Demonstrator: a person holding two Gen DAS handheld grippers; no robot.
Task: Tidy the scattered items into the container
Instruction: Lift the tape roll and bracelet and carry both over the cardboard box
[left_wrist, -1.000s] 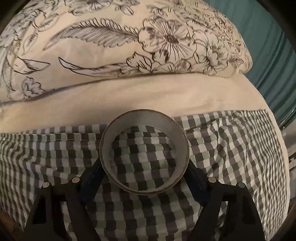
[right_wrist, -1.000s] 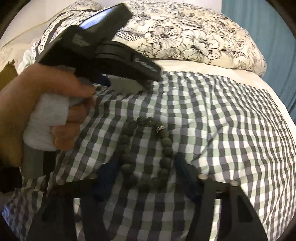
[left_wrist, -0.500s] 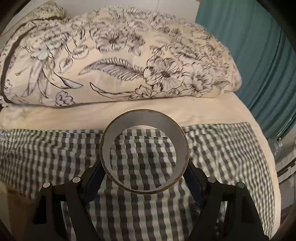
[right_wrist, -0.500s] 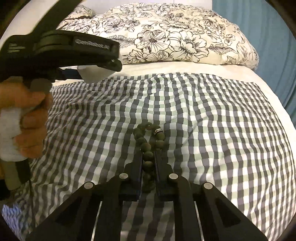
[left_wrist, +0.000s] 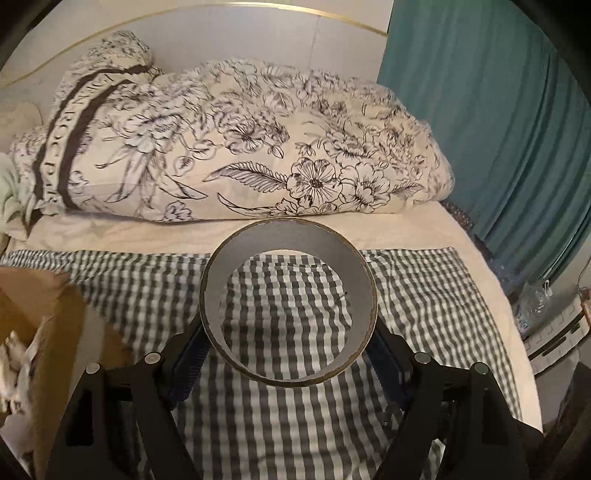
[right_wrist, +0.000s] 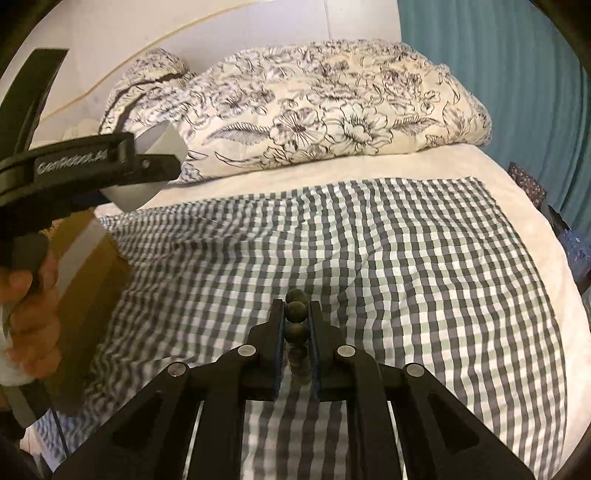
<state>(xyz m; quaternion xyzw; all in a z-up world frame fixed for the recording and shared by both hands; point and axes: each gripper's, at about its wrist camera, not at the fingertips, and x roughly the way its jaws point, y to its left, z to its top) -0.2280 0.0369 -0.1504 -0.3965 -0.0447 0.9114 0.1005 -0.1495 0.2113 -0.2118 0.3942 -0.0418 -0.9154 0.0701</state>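
My left gripper (left_wrist: 288, 332) is shut on a wide cardboard tape ring (left_wrist: 288, 234), gripped on both outer sides and held in the air above the checked cloth (left_wrist: 424, 295). The same ring (right_wrist: 162, 142) shows at the upper left of the right wrist view, above a brown cardboard box (right_wrist: 92, 266). An open corner of that box (left_wrist: 55, 314) sits at the lower left of the left wrist view. My right gripper (right_wrist: 296, 303) is shut on a dark bead bracelet (right_wrist: 296, 314). Its beads are pinched in a line between the pads, clear of the cloth.
A floral pillow (left_wrist: 240, 147) lies across the head of the bed against a pale headboard. A teal curtain (left_wrist: 498, 129) hangs on the right, with small clutter below the bed's right edge. A person's hand (right_wrist: 33, 314) grips the left tool's handle.
The right jaws have shut on the bracelet and lifted it off the cloth. The left gripper has risen with the ring, bringing the box into its view.
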